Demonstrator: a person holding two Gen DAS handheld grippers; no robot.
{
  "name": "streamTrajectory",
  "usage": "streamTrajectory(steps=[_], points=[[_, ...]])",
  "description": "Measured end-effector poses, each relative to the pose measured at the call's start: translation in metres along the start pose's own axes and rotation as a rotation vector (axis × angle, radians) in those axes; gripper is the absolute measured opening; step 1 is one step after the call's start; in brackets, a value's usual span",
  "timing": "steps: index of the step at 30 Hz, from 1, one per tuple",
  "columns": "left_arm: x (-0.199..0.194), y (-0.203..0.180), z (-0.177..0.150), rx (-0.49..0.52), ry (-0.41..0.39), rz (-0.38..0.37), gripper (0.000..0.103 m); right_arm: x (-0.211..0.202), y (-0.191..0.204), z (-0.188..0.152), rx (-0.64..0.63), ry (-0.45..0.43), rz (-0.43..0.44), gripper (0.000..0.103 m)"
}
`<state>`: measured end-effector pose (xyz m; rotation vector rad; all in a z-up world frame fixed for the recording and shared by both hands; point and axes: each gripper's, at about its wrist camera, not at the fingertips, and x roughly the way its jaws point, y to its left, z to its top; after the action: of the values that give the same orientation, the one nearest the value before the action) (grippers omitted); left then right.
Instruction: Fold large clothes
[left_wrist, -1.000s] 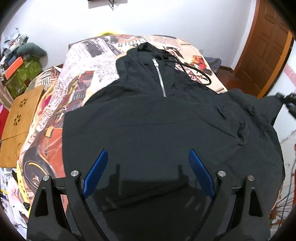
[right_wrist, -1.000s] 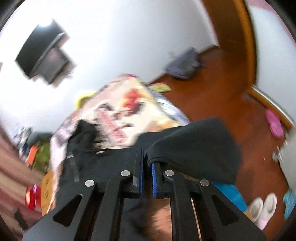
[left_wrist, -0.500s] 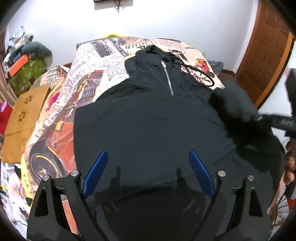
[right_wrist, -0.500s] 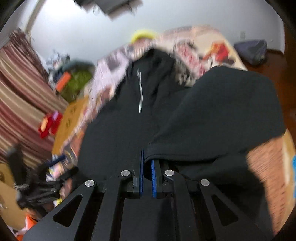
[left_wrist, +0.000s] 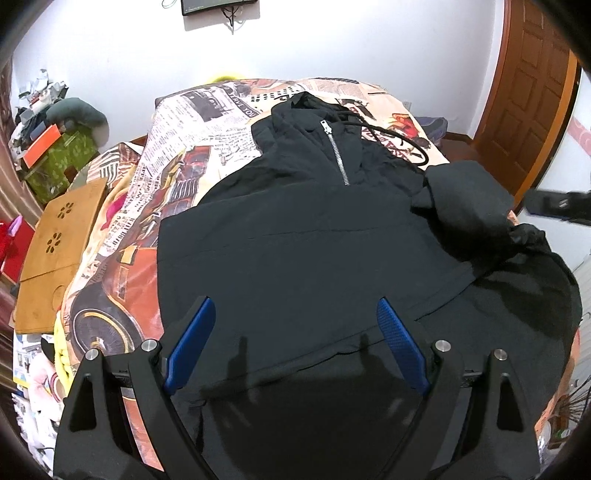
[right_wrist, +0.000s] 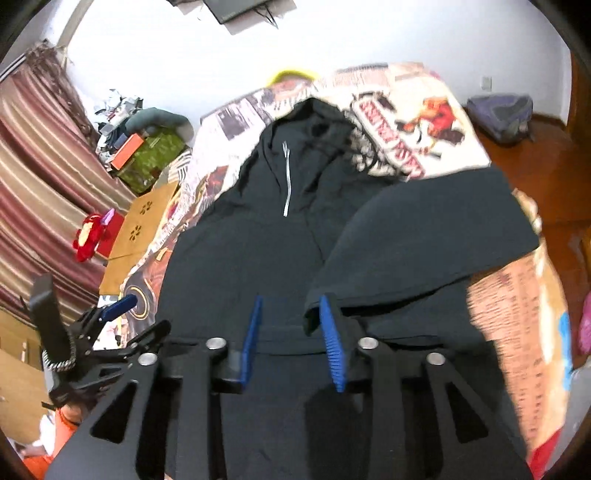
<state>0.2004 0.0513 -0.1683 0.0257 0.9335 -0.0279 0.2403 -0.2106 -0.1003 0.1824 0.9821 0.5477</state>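
While the black hoodie (left_wrist: 314, 251) lies spread on the patterned bedspread (left_wrist: 207, 122), the right gripper (right_wrist: 291, 339) is opening to drop the folded-in sleeve (right_wrist: 424, 236) beside the zipper (right_wrist: 286, 181); the left gripper (left_wrist: 291, 343) hovers wide, empty, near the hem.

left gripper (left_wrist: 295, 314): black angular frame, triangular cut-outs, two finger arms
left pads (left_wrist: 190, 343): blue, ribbed texture, long narrow strips
left screws: round silver bolt heads, two per arm
right gripper (right_wrist: 291, 314): same black frame, triangular cut-outs, silver bolts
right pads (right_wrist: 332, 347): blue, ribbed edge
left gripper from right wrist view: black handle, blue pad tip, coiled spring-like part near the base
person: orange clothing, blurred, under the left gripper
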Motion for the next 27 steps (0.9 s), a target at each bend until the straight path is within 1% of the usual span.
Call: streamTrajectory(steps=[2,4,5,6,7,9,11,14,16,19,22,24,27], points=[[-0.001,-0.001,0.001,0.001,-0.005,-0.002,0.089,-0.014,-0.002,0.001,-0.020,-0.035,-0.024,0.044],[-0.002,-0.002,0.002,0.001,-0.009,0.003,0.089,-0.029,-0.010,0.004,-0.014,-0.081,-0.059,0.053],[-0.002,-0.002,0.003,-0.001,-0.010,0.004,0.089,-0.036,-0.016,0.007,-0.002,-0.106,-0.079,0.056],[-0.002,-0.002,0.003,-0.003,-0.012,0.002,0.089,-0.041,-0.025,0.011,0.019,-0.128,-0.102,0.063],[-0.002,-0.003,0.004,-0.003,-0.013,0.001,0.089,-0.045,-0.035,0.014,0.050,-0.147,-0.127,0.065],[-0.002,-0.005,0.004,-0.002,-0.013,0.000,0.089,-0.049,-0.056,0.020,0.112,-0.171,-0.147,0.065],[-0.001,-0.006,0.005,-0.004,-0.010,-0.006,0.089,-0.047,-0.078,0.027,0.176,-0.172,-0.155,0.065],[0.000,-0.009,0.005,-0.007,-0.005,-0.017,0.089,-0.026,-0.115,0.034,0.264,-0.113,-0.188,0.065],[0.001,-0.011,0.006,-0.004,-0.005,-0.020,0.089,-0.012,-0.138,0.033,0.331,-0.077,-0.166,0.065],[0.002,-0.017,0.006,0.027,-0.008,-0.006,0.089,0.023,-0.175,0.027,0.470,0.010,-0.091,0.065],[0.004,-0.023,0.005,0.060,-0.010,0.000,0.089,0.052,-0.199,0.024,0.542,0.100,-0.061,0.066],[0.007,-0.026,0.005,0.078,-0.003,-0.001,0.089,0.064,-0.209,0.023,0.575,0.113,-0.057,0.066],[0.011,-0.028,0.005,0.085,0.000,-0.004,0.089,0.070,-0.212,0.032,0.562,0.090,-0.054,0.068]])
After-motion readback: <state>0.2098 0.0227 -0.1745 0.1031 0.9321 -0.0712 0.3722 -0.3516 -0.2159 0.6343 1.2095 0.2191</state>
